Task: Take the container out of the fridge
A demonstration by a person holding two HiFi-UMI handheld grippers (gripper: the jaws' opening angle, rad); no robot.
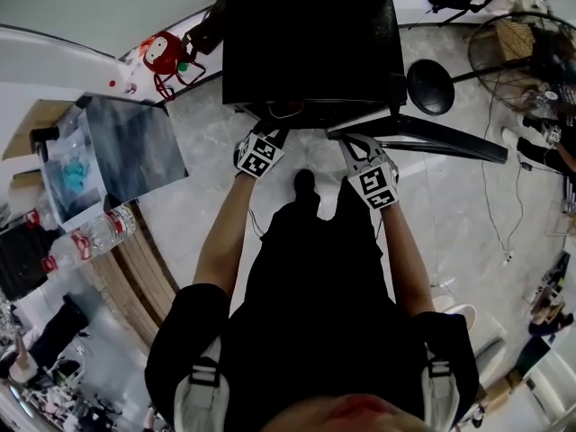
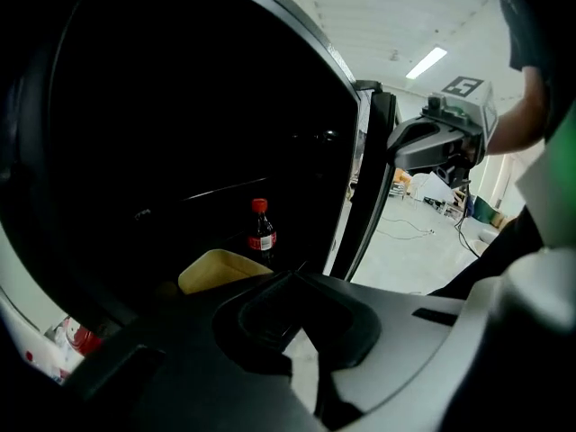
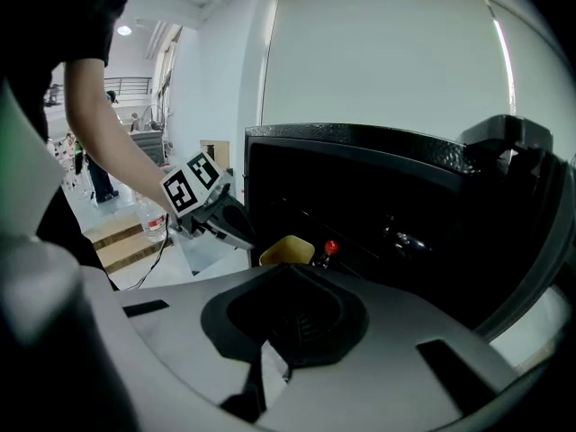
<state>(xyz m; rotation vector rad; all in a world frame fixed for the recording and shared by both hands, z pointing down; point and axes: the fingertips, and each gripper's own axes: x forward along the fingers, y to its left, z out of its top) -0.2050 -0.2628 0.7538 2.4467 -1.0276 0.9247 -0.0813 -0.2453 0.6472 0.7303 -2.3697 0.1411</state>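
both pressed together, left gripper [image 2: 290, 279], right gripper [image 3: 286, 270], boxy black fridge [image 1: 306, 34], rounded yellow container [image 2: 216, 270]

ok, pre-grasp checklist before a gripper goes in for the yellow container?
1. Fridge door open: ok.
2. Yellow container in sight inside the fridge: ok.
3. Clearance from the cola bottle: cannot tell. It stands upright right beside the container, and contact is unclear.
4. Left gripper open for the grasp: not ok. Its jaws are together with nothing between them.
5. Right gripper open for the grasp: not ok. Its jaws are together too, and empty.
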